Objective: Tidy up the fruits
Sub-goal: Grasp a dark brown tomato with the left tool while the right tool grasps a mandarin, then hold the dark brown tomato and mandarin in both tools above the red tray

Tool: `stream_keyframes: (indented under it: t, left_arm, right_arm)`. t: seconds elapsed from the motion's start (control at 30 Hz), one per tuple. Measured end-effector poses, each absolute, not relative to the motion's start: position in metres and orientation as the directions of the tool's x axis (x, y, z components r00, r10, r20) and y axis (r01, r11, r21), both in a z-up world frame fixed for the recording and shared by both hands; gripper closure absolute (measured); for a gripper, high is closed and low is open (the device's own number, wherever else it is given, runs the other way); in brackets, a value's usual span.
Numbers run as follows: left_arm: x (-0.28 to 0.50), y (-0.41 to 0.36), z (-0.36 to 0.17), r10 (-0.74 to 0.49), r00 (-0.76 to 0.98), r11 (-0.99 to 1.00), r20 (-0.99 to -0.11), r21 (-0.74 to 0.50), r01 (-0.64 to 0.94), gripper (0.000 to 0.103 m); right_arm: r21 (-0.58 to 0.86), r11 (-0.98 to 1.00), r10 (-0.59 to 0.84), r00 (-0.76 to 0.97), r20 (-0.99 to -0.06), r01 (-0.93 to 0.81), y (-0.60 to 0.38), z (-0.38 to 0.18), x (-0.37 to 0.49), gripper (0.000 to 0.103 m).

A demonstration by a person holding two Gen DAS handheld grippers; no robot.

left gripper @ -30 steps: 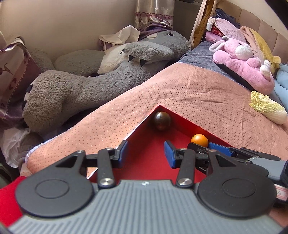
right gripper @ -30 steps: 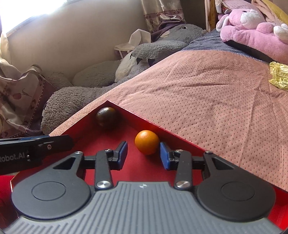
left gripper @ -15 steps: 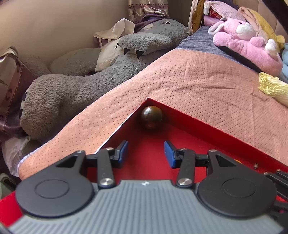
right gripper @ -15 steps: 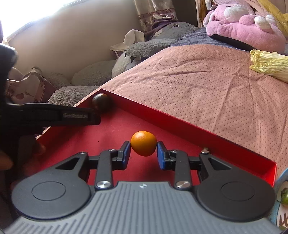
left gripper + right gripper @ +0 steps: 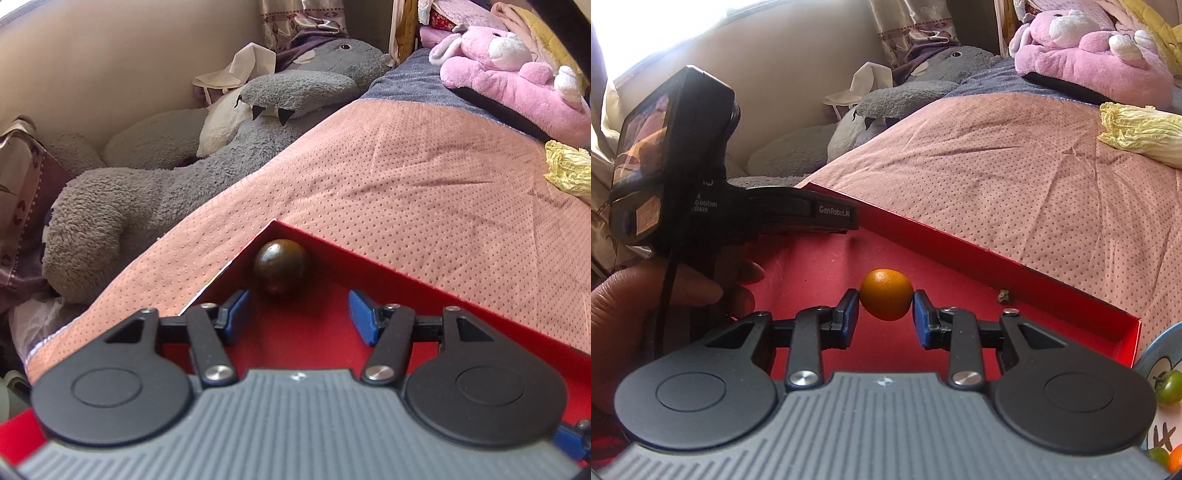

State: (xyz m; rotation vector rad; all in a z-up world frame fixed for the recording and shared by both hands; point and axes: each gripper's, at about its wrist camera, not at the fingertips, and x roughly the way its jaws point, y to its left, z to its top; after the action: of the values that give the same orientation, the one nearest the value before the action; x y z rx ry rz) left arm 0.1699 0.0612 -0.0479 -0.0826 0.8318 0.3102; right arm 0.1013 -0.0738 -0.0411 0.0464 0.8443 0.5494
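Note:
A red tray (image 5: 424,273) lies on the pink bedspread. A dark round fruit (image 5: 281,267) sits in the tray's far corner. My left gripper (image 5: 295,314) is open, its blue pads just short of that fruit on either side. In the right wrist view my right gripper (image 5: 885,312) is shut on a small orange fruit (image 5: 885,293), held above the tray floor (image 5: 812,266). The left gripper's body (image 5: 701,199) and the hand holding it fill the left of that view and hide the dark fruit.
A grey plush toy (image 5: 155,184) lies beyond the tray to the left, a pink plush (image 5: 517,70) at the far right. A cabbage (image 5: 1141,133) lies on the bedspread. A plate with green fruits (image 5: 1169,386) is at the tray's right end.
My left gripper has moved forward to the dark fruit and opened wider. My right gripper closed on the orange fruit and drew it back from the tray wall.

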Motion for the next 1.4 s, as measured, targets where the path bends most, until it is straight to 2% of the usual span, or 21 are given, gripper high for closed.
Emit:
stream_keyframes:
  t: [0.13,0.57,0.63,0.67,0.73,1.4]
  left_arm:
    - [0.175,0.06,-0.054,0.29,0.597,0.938,-0.748,0.099,-0.331,0.044]
    - [0.198,0.069,-0.054,0.251,0.597,0.948,-0.762,0.069,-0.31,0.044]
    - [0.199,0.069,-0.056,0.265,0.597,0.946,-0.758,0.083,-0.314,0.055]
    - [0.199,0.069,-0.055,0.269,0.597,0.945,-0.756,0.086,-0.316,0.057]
    - [0.199,0.071,-0.054,0.279,0.598,0.942,-0.751,0.092,-0.323,0.067]
    - [0.158,0.056,-0.038,0.218,0.625,0.957,-0.75,0.039,-0.287,0.069]
  right_arm:
    - [0.253,0.86,0.478,0.528,-0.702,-0.443,-0.071,-0.041,0.102,0.066]
    - [0.224,0.873,0.445,0.517,-0.731,-0.434,-0.071,-0.048,0.098,0.066]
    - [0.227,0.877,0.441,0.52,-0.731,-0.425,-0.073,-0.049,0.094,0.066]
    - [0.226,0.878,0.44,0.523,-0.73,-0.422,-0.074,-0.05,0.092,0.066]
    - [0.225,0.881,0.436,0.528,-0.728,-0.417,-0.075,-0.05,0.088,0.066]
    - [0.25,0.889,0.441,0.563,-0.699,-0.385,-0.111,-0.036,0.039,0.066]
